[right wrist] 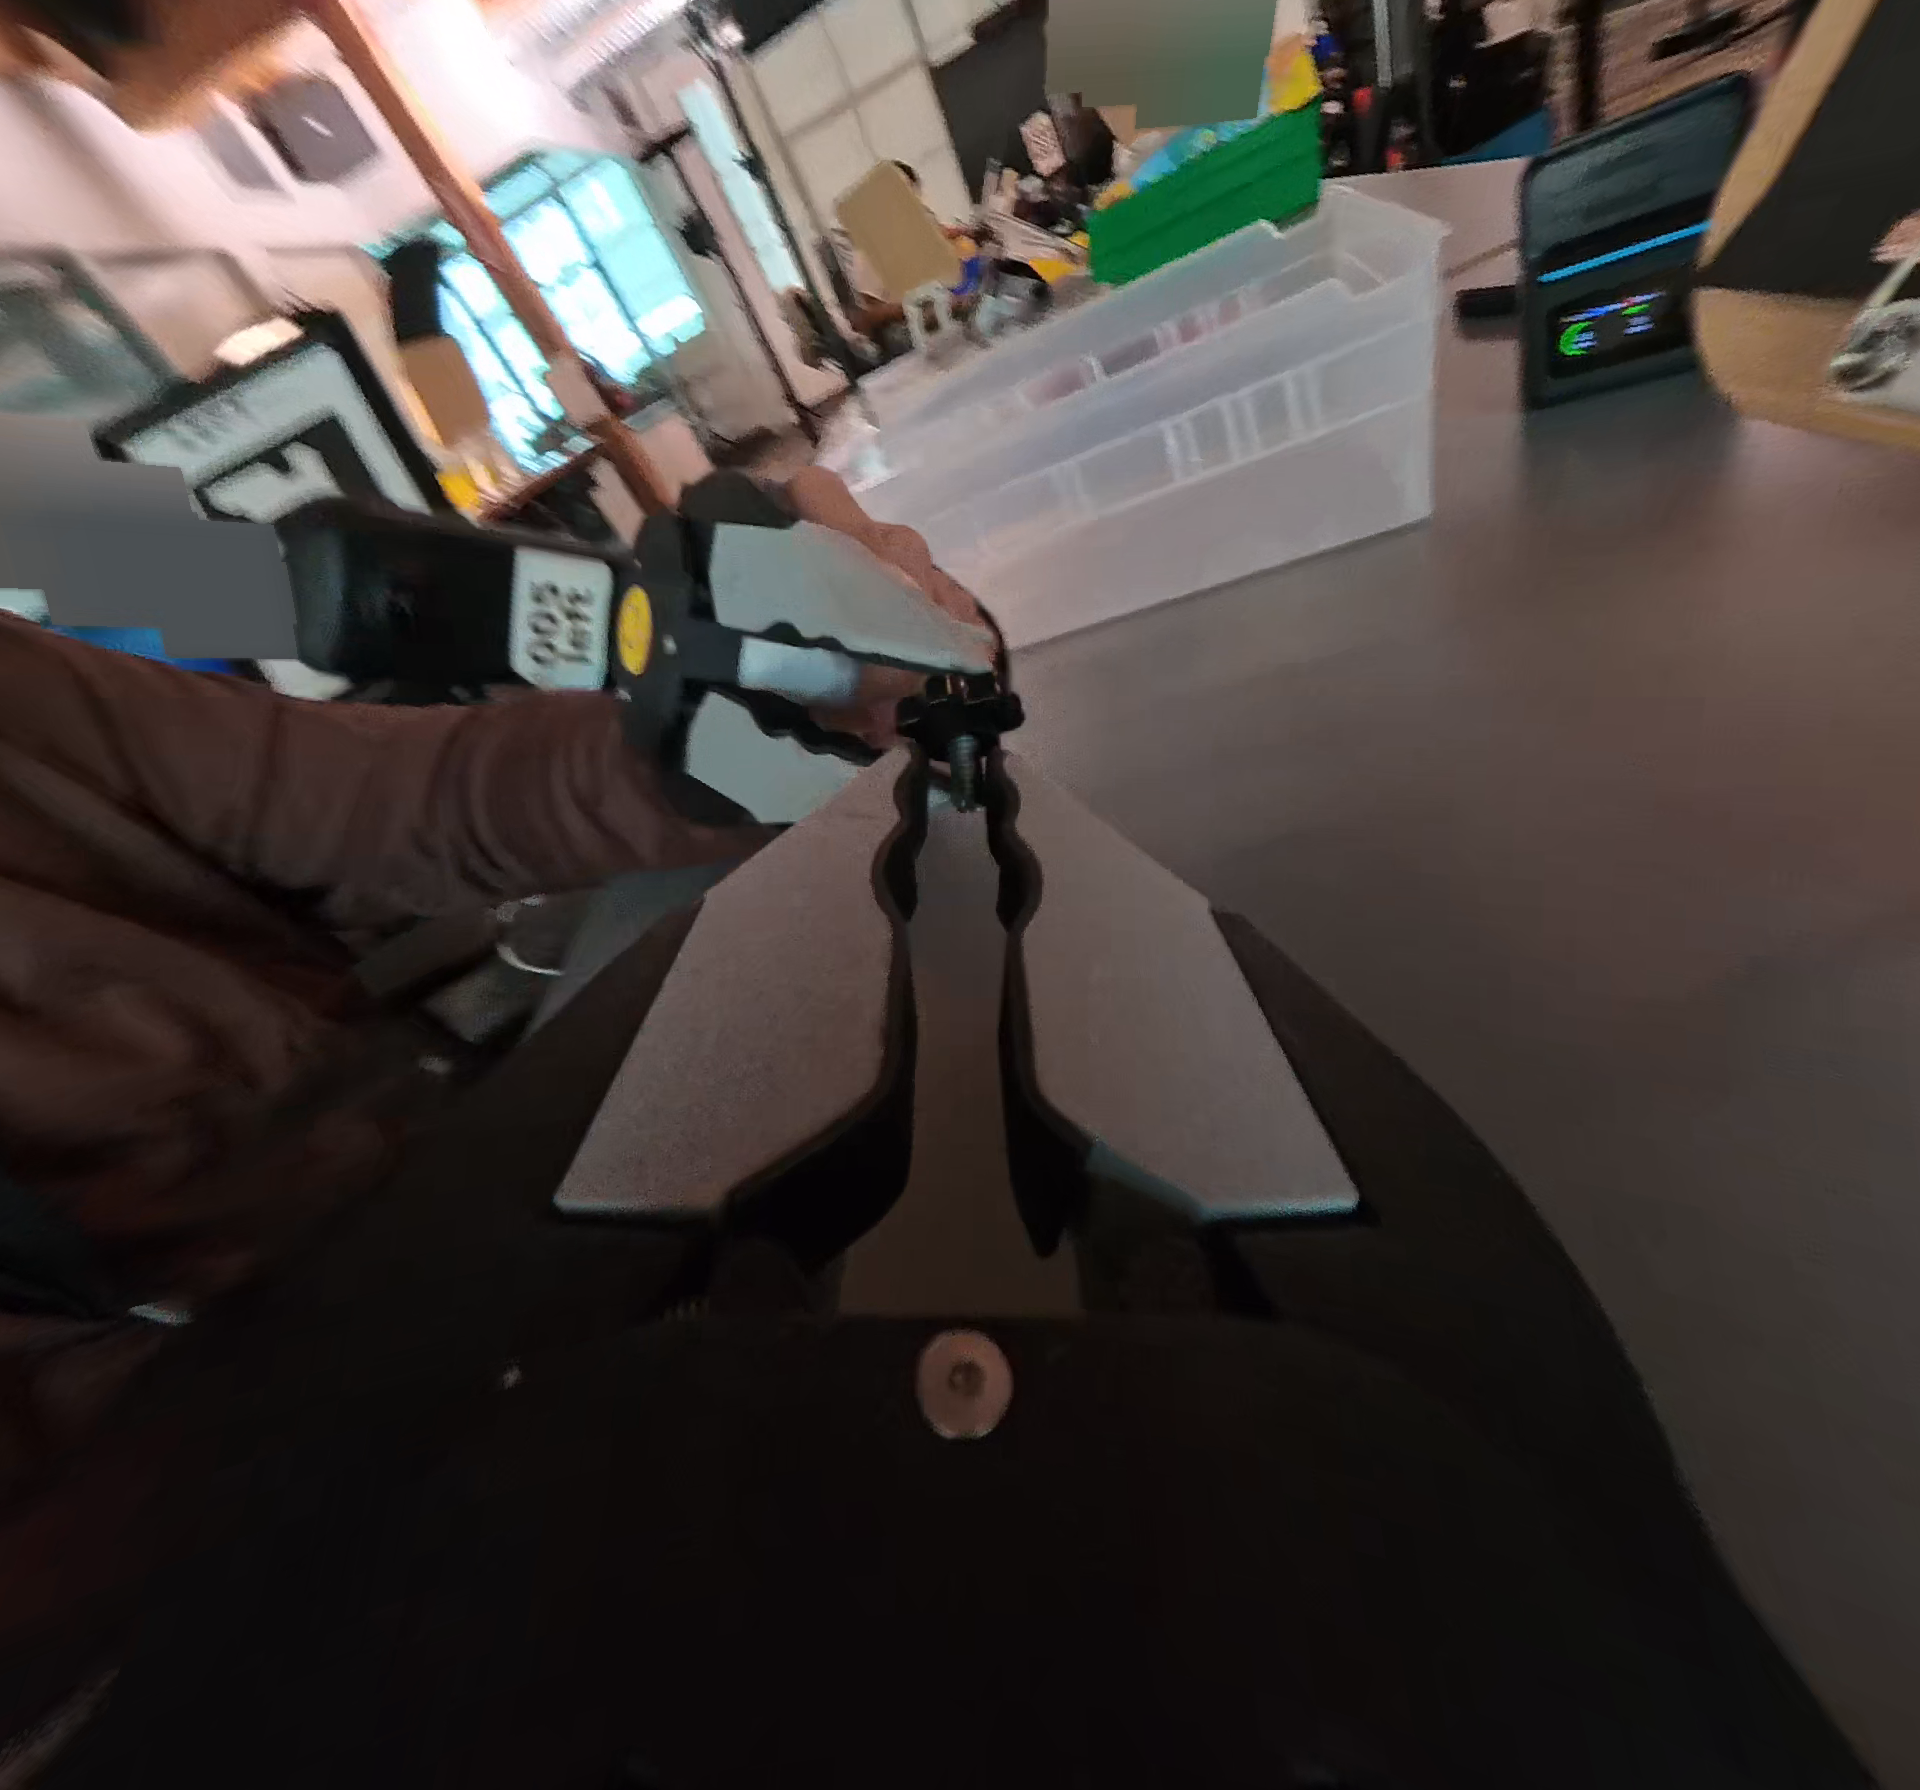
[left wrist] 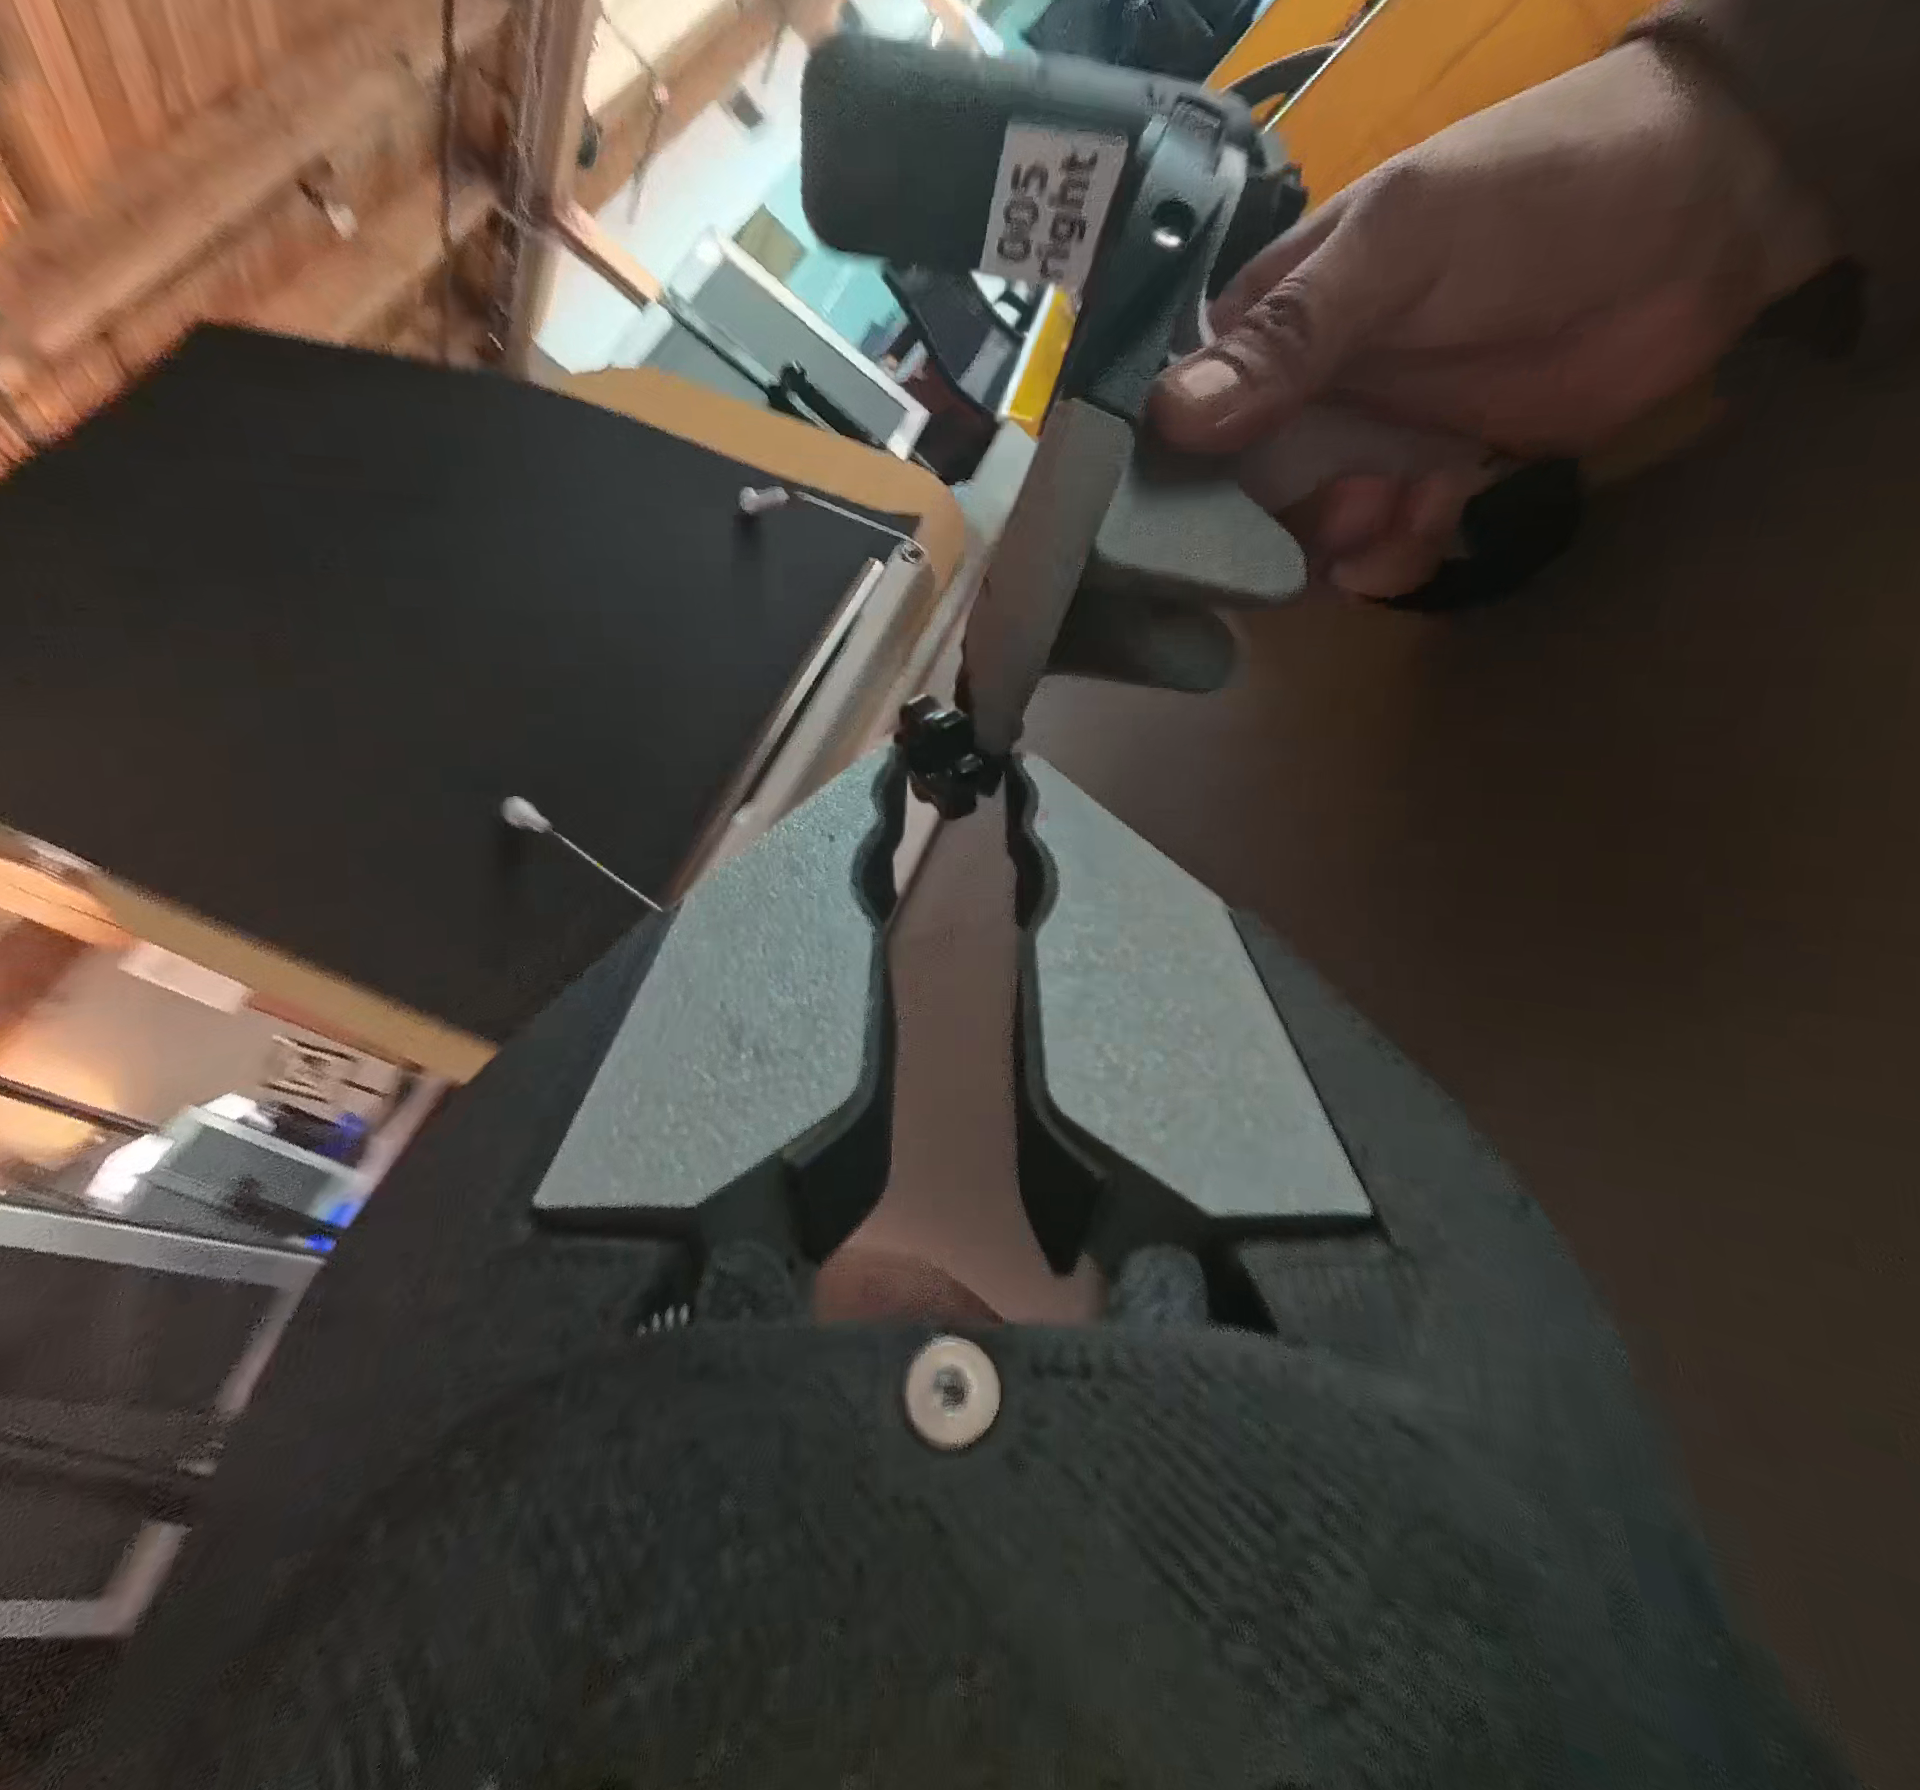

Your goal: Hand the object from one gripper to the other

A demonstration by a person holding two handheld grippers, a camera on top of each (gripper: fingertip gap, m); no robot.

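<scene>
Both tools meet tip to tip above the counter point(right wrist: 1455, 857), with the knob point(left wrist: 943, 755) between them.

Knob: small, black, lobed head with a short threaded metal stud. In the right wrist view the knob point(right wrist: 961, 710) has its stud pointing down toward the camera, into the gap of the right tool point(right wrist: 951, 784).

Left tool point(left wrist: 954, 784): fingers drawn in narrow. The tips sit on either side of the knob's head, touching or nearly so. In the right wrist view the left tool point(right wrist: 971, 675) comes in from the left, tips around the head. Firm grip or not, cannot tell.

Right tool: also narrow, tips flanking the stud. In the left wrist view the right tool point(left wrist: 992, 722) comes down from above, edge on, its tip at the knob. Whether it clamps the stud, cannot tell.

Hand point(left wrist: 1475, 327) grips the right tool's handle, brown sleeve behind it. Sleeve point(right wrist: 312, 805) also fills the left of the right wrist view.

Surroundings, left wrist view: black board point(left wrist: 416, 618) with a tan edge, two white-headed pins stuck in it. Right wrist view: clear plastic bin point(right wrist: 1195, 421) on the counter, green bin point(right wrist: 1205, 202) behind it, small dark device point(right wrist: 1621, 265) with a lit screen to the right. Background blurred.
</scene>
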